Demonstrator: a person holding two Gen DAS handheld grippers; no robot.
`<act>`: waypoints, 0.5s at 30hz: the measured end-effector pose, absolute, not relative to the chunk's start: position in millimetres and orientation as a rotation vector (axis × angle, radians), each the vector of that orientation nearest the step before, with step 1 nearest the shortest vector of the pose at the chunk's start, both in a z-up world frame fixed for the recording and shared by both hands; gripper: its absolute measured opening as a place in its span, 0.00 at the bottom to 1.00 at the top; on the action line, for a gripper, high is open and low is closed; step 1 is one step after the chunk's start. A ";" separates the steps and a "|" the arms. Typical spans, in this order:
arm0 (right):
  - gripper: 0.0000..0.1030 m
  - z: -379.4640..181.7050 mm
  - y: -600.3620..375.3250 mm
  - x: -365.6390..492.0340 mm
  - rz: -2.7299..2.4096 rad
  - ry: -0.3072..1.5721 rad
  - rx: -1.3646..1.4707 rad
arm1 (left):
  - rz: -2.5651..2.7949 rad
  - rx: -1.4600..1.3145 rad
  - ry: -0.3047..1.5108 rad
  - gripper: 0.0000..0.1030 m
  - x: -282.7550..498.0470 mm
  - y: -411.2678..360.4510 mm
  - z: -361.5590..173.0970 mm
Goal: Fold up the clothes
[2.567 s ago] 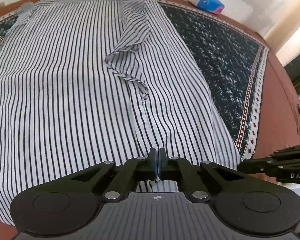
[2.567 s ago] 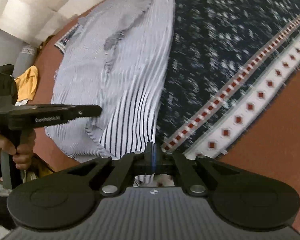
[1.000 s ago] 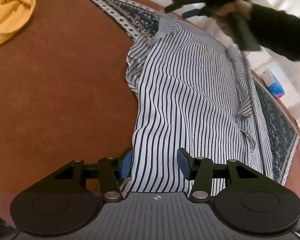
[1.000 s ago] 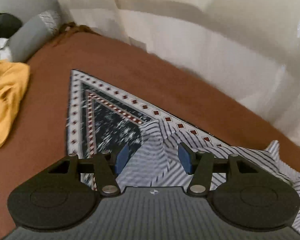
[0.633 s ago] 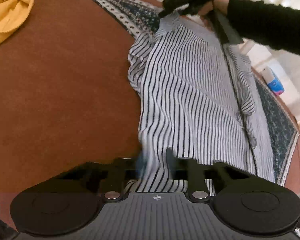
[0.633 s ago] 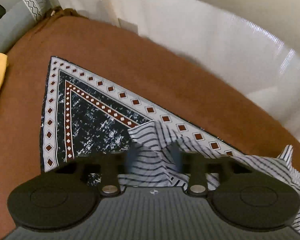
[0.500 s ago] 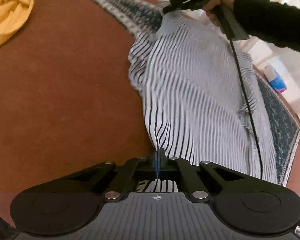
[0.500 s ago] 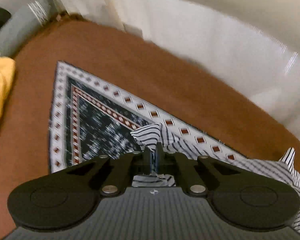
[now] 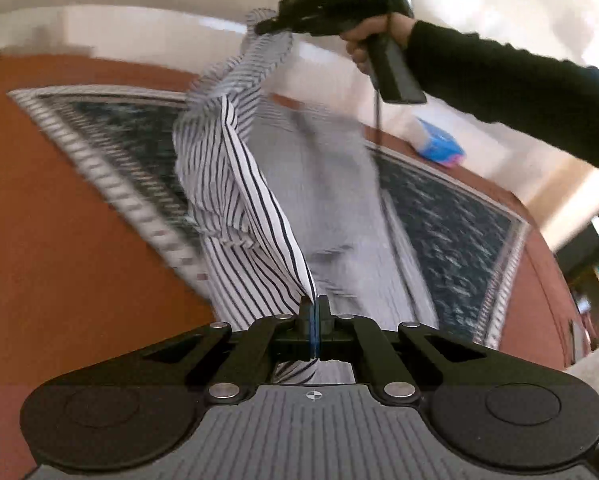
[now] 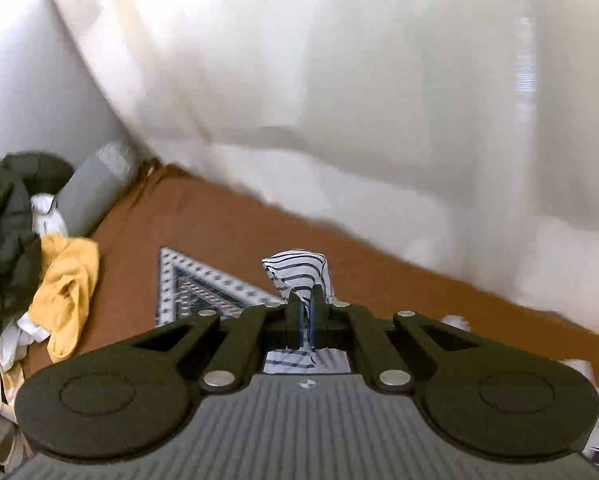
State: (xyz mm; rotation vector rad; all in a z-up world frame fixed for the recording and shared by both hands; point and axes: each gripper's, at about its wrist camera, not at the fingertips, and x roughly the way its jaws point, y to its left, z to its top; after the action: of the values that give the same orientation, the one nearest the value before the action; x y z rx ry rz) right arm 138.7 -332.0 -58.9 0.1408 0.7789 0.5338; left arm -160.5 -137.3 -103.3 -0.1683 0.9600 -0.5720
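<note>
Striped shirt hangs lifted above the dark patterned rug on the brown surface, its near edge pinched by the left gripper, its far corner pinched by the right gripper.

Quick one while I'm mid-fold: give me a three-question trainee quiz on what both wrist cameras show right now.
1. True or false: the left gripper is shut on the striped shirt.
2. What does the right gripper hold? A) the yellow cloth B) a bunch of the striped shirt C) nothing
3. Fill in: the shirt edge between the two grippers is ____ the patterned mat.

Key: 1 true; 2 B; 3 lifted above
</note>
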 end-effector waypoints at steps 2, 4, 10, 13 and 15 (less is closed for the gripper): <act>0.03 -61.1 -365.2 134.7 0.484 0.780 0.155 | -0.611 -0.152 0.987 0.00 -160.2 -156.7 -109.3; 0.03 -65.5 -396.5 130.6 0.433 0.786 0.169 | -0.648 -0.134 1.015 0.00 -158.5 -175.5 -115.9; 0.03 -109.9 -451.2 127.0 0.306 0.877 0.199 | -0.687 -0.086 1.105 0.00 -146.5 -217.4 -143.1; 0.03 -125.8 -455.1 127.7 0.289 0.894 0.225 | -0.697 -0.073 1.125 0.00 -144.7 -225.6 -148.2; 0.03 -133.3 -454.9 129.7 0.280 0.902 0.239 | -0.703 -0.059 1.141 0.03 -145.5 -230.3 -149.6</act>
State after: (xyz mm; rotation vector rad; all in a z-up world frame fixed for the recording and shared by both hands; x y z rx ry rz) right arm 129.7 -454.9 -133.3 0.2393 0.9019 0.2796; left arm -145.5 -230.3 -149.6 -0.0587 1.1409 -0.7030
